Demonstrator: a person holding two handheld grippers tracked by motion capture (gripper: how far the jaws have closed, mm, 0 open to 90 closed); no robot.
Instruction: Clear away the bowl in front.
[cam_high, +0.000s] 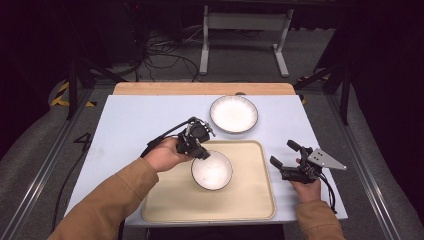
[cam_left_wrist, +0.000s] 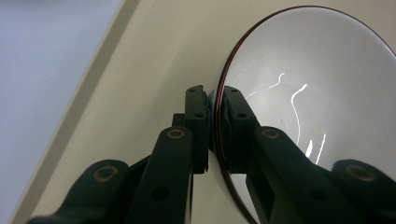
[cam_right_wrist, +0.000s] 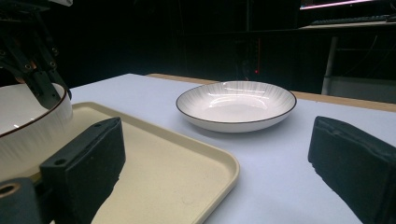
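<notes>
Gripping upright bowl (cam_high: 212, 170) rim — left claw (cam_high: 203, 154) | right claw (cam_high: 283, 159) spread — idle

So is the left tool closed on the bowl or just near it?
Closed on it. The left tool pinches the rim of the bowl, one jaw inside, one outside. The bowl sits on the tray.

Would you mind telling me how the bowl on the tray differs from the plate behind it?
The bowl sits on the tray; the plate rests on the bare table. The bowl is deeper and narrower, the plate wider and shallower. The left gripper pinches the bowl's rim; nothing touches the plate. Both are white with dark rims.
</notes>
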